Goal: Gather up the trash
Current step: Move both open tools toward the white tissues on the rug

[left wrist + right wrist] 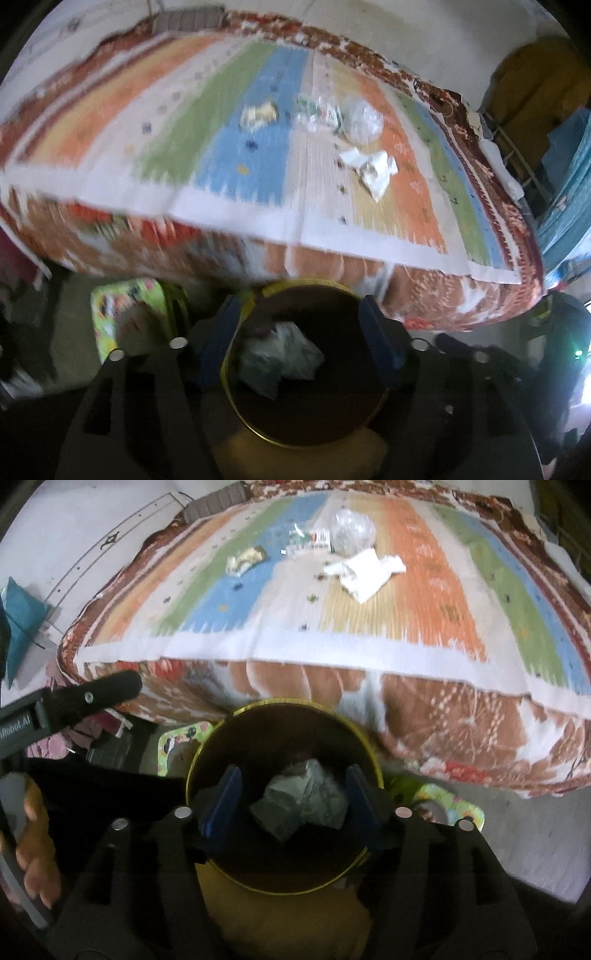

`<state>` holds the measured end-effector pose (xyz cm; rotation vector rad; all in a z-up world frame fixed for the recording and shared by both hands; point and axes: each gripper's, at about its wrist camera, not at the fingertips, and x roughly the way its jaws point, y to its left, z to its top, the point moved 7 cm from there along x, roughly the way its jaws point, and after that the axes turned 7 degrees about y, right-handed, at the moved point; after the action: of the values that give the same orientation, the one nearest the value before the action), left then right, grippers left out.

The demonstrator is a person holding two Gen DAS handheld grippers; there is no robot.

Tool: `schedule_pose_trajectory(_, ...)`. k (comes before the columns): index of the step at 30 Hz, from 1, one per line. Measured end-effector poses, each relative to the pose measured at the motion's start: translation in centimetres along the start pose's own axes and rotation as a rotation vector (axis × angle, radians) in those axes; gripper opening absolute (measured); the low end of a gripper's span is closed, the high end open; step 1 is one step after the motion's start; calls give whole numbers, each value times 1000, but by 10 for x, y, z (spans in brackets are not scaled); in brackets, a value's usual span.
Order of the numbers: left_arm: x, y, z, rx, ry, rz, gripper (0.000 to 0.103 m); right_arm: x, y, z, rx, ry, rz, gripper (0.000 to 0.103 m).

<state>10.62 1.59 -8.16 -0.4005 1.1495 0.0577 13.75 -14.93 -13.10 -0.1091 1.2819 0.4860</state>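
A yellow bin (236,391) (207,753) stands on the floor in front of the bed, with a crumpled grey-white piece of trash (280,356) (303,801) lying inside. My left gripper (299,336) is open and empty above the bin's mouth. My right gripper (291,805) is open and empty above the bin too. On the striped bedspread (236,162) (424,602) lie white crumpled paper (373,168) (364,570), a clear plastic bag (362,120) (351,528), a green-white wrapper (317,110) (308,539) and a yellowish wrapper (258,114) (245,559).
The bed's patterned side (332,690) hangs right behind the bin. A colourful mat (122,317) (450,805) lies on the floor beside the bin. The left gripper's black body (85,701) and a hand (33,842) show at the left of the right wrist view.
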Motion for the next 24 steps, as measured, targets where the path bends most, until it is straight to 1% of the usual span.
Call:
schedule_pose_trajectory(1,-3,1,7,12,-17,25,70,-3,-1,4,-1,-6,1,63)
schedule_pose_trajectory(2,-4,2,12,18,-19,34,72,-6,-1,9,-3,-15,3,64)
schedule_pose_trajectory(5,0,3,25,30,-5,39,73,-14,-5,23,-9,-36,4,69)
schedule_pose_trajectory(7,0,4,37,40,-12,56,76,-17,-9,33,8,-38,36,74)
schedule_pose_trajectory(8,-1,4,43,43,-20,64,78,-18,-12,39,15,-38,40,75)
schedule_pose_trajectory(11,-3,7,64,48,-45,85,84,-23,-20,57,19,-55,16,79)
schedule_pose_trajectory(13,-2,10,80,31,-58,85,88,-26,-24,69,17,-71,-2,86)
schedule_pose_trajectory(14,0,12,87,19,-62,83,92,-28,-27,76,13,-82,-14,88)
schedule_pose_trajectory(16,5,14,100,2,-67,80,97,-30,-30,88,12,-94,-27,91)
schedule_pose_trajectory(18,12,13,111,-2,-64,88,97,-30,-34,100,18,-99,-22,92)
schedule_pose_trajectory(19,16,11,115,10,-60,95,97,-29,-35,103,20,-99,-21,94)
schedule_pose_trajectory(24,24,0,136,76,-72,94,97,-18,-43,118,41,-83,-17,94)
